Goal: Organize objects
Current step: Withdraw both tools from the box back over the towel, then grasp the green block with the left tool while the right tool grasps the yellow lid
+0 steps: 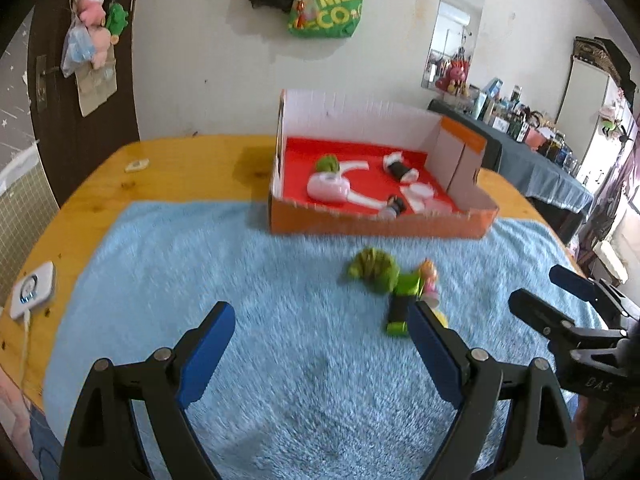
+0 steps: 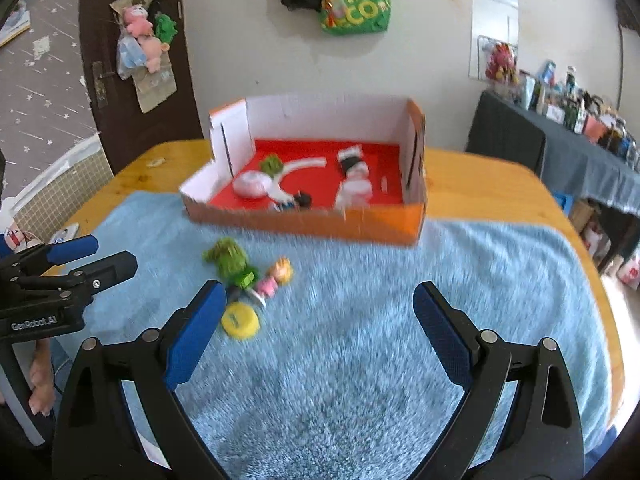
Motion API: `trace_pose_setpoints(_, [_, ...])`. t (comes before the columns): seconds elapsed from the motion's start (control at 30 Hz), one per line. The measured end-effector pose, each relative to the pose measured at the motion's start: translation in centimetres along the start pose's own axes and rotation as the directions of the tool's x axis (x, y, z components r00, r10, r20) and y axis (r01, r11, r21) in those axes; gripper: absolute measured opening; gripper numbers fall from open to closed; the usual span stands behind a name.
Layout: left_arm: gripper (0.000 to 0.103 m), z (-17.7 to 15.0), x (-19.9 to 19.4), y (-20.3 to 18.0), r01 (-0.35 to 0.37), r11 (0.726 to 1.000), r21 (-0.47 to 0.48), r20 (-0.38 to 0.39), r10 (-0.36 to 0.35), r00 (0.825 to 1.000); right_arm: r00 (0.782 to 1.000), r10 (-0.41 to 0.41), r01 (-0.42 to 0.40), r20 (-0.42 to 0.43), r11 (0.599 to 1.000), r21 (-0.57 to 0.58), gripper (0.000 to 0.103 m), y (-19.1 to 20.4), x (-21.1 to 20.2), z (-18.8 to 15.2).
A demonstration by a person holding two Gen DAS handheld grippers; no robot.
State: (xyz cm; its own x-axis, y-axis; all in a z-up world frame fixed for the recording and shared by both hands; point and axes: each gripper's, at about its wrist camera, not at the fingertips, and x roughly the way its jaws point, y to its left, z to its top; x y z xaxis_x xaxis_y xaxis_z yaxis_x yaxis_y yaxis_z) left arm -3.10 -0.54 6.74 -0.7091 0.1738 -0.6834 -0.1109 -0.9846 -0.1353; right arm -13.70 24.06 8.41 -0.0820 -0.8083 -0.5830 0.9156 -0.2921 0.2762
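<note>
Hovering over a blue towel [image 1: 200, 264], both grippers gape wide, holding nothing. Toy figures [image 2: 248, 276] lie near the orange box [image 2: 320, 224].

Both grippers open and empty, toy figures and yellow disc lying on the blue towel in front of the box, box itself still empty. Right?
Not quite: the orange box isn't empty. The right wrist view shows several toys already on its red floor. The rest holds: the left gripper and right gripper have open, empty jaws, and the toy figures and yellow disc lie on the blue towel.

Bright daylight, motion blur, fisheye-bent dark corners
</note>
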Motion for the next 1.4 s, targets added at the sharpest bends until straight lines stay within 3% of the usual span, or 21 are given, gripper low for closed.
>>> trace_pose_setpoints(0.37, [0.089,-2.0,2.2,-0.6,-0.001,1.000,0.019,-0.069,0.002,0.998,0.997,0.009,-0.009,-0.082,1.000,-0.008,0.096,-0.2,2.0,-2.2])
trace_pose_setpoints(0.77, [0.089,-2.1,3.7,0.3,-0.009,1.000,0.022,-0.110,0.011,0.994,0.980,0.079,-0.095,-0.182,0.992,-0.081,0.096,1.9,4.8,-2.0])
trace_pose_setpoints(0.93, [0.089,-1.7,4.4,1.3,0.027,1.000,0.008,-0.142,-0.025,0.990,0.972,0.090,-0.113,-0.218,0.989,-0.096,0.096,2.3,5.9,-1.6])
trace_pose_setpoints(1.1, [0.089,-1.0,4.9,1.5,0.050,0.998,0.023,-0.153,-0.046,0.987,0.969,0.060,-0.103,-0.240,0.980,-0.169,0.096,3.1,6.5,-1.4])
trace_pose_setpoints(1.4, [0.089,-0.1,5.8,0.6,0.109,0.992,0.063,-0.190,-0.095,0.977,0.966,0.000,-0.037,-0.258,0.990,-0.137,0.096,0.2,7.2,-0.4])
